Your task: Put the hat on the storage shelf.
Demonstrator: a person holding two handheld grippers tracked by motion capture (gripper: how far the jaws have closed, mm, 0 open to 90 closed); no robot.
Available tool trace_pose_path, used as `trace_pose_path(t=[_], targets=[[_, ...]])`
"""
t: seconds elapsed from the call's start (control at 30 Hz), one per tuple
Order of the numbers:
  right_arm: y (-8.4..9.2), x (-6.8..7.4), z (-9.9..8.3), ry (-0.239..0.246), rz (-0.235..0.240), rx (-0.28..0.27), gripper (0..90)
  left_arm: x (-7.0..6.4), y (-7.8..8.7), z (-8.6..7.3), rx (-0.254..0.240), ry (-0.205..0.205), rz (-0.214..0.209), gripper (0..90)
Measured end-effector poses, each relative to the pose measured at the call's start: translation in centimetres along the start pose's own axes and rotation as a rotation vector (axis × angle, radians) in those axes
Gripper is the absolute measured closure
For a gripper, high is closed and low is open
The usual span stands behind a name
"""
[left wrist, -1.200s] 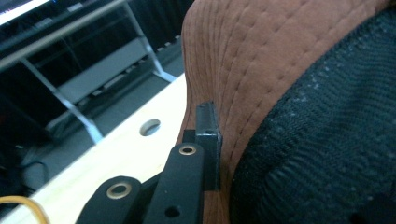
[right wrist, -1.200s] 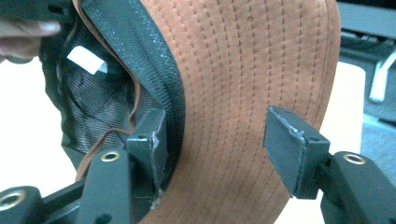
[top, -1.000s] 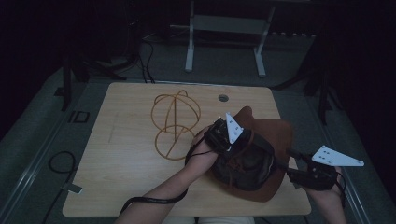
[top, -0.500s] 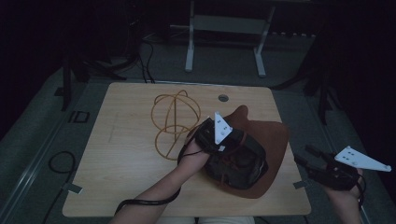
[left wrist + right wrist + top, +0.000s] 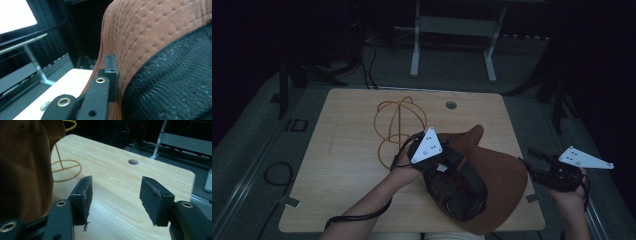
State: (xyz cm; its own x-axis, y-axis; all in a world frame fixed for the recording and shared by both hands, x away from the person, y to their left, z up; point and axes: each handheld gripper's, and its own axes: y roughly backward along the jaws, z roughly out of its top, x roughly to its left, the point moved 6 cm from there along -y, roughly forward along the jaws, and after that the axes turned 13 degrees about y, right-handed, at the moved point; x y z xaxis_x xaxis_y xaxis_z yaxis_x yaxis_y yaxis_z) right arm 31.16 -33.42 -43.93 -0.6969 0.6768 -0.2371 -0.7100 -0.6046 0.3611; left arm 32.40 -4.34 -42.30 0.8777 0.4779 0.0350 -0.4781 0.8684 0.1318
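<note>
A: Farthest left on the pale wooden table [image 5: 342, 165]?
B: Thin yellow-orange wire stand of crossed hoops [image 5: 398, 125], upright, just beyond the left gripper [image 5: 447, 159].

A: And that left gripper?
B: Clamped on the brim edge of the rust-brown stitched fabric bucket hat [image 5: 499, 175], black mesh lining [image 5: 459, 192] turned up. In the left gripper view, one black jaw pressed flat against the quilted brown cloth [image 5: 140, 37], mesh just beside it [image 5: 175, 85].

A: Where exactly is the hat?
B: On the table's near right part, tilted, brim spread toward the right edge, one flap raised near the wire stand.

A: Further right?
B: Right gripper [image 5: 534, 159], off the table's right edge, apart from the hat. Jaws spread, nothing between them; just been closing somewhat. In the right gripper view, bare tabletop [image 5: 120, 185] between the two pads, brown hat [image 5: 25, 170] at the left, wire stand base [image 5: 66, 170] behind it, round hole [image 5: 133, 161] farther off.
</note>
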Motion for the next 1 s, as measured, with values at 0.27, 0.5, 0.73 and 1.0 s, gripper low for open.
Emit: trace_pose_path(t=[0.27, 0.5, 0.73, 1.0], targets=[[-2.1, 4.7, 2.2, 0.059, 0.195, -0.109, 45.2, -0.5, 0.1, 0.8, -0.082, 0.026, -0.053, 87.2], [-4.2, 7.6, 4.2, 0.091, 0.272, -0.15, 40.7, -1.7, -0.6, 1.1, -0.114, 0.003, -0.034, 87.1], [-5.4, 8.2, 5.4, 0.069, 0.282, -0.217, 41.0, -2.5, -0.8, 1.2, -0.139, -0.019, -0.016, 87.1], [-6.4, 9.1, 6.6, 0.058, 0.334, -0.263, 44.8, -3.0, -1.5, 1.2, -0.13, -0.018, -0.023, 87.0]])
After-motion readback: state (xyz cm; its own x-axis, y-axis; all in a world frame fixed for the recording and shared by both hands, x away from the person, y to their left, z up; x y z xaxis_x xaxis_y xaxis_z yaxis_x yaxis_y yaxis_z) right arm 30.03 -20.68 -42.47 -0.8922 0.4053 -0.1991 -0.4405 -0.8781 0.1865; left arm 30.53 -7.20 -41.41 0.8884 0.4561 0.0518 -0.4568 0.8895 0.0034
